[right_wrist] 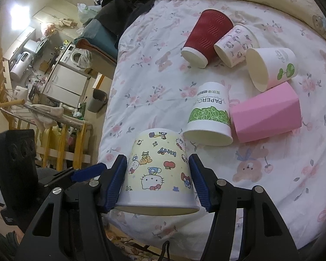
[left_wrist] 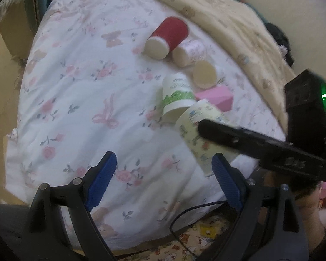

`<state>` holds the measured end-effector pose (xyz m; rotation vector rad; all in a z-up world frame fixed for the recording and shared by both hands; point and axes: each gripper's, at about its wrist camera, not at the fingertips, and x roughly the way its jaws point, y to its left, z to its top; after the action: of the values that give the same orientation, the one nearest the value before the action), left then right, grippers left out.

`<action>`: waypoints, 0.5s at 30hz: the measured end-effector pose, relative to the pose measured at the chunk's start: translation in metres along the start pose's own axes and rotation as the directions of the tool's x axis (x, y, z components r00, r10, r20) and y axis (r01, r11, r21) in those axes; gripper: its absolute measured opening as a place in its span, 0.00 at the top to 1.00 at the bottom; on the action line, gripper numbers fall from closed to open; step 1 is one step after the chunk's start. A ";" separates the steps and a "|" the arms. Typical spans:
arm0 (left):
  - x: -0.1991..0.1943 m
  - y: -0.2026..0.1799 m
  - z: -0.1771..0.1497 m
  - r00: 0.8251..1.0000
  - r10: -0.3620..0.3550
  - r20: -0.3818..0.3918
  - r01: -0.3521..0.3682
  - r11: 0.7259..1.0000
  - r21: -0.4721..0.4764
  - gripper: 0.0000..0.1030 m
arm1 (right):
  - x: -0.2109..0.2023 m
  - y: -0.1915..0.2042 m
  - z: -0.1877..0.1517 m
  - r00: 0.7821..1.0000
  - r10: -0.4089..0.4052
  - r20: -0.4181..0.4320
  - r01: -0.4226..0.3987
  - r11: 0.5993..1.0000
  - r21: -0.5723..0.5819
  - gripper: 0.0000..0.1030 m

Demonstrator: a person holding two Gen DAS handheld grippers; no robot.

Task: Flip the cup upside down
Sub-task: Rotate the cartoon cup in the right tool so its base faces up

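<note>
Floral bedspread under scattered paper cups. Right gripper clamps the cartoon-print cup, mouth down, above the bed edge. Left gripper hangs open. Lowering it level, then releasing gently, should keep it from tipping.

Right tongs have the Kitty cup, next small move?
Probably lower it straight onto the bedspread and open. The right tongs clamp the Kitty cup already inverted, rim down, just above the bed edge; the left tongs are open and idle.
</note>
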<state>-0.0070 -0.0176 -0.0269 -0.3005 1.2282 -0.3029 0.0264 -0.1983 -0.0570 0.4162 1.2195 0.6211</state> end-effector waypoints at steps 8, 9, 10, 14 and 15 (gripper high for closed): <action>0.003 -0.025 -0.005 1.000 -0.014 -0.011 0.015 0.992 0.124 0.15 | 0.000 -0.003 0.000 1.000 0.008 0.006 -0.008 1.000 0.022 0.41; 0.006 -0.028 -0.007 1.000 0.016 -0.017 -0.013 0.989 0.148 0.15 | -0.001 -0.003 0.001 1.000 0.016 0.010 -0.016 1.000 0.026 0.41; 0.008 -0.029 -0.008 0.999 0.041 -0.018 -0.037 0.986 0.162 0.15 | -0.002 -0.003 0.001 1.000 0.024 0.013 -0.024 0.999 0.028 0.41; 0.018 -0.020 -0.009 0.993 0.111 -0.040 -0.103 0.983 0.152 0.15 | -0.007 -0.001 0.001 0.999 0.037 0.026 -0.037 0.999 0.022 0.41; 0.019 -0.016 -0.008 0.992 0.114 -0.046 -0.107 0.985 0.135 0.15 | -0.008 -0.001 0.001 0.999 0.037 0.030 -0.038 0.999 0.020 0.41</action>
<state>-0.0098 -0.0399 -0.0398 -0.1091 1.2666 -0.2964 0.0262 -0.2036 -0.0512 0.4647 1.1926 0.6331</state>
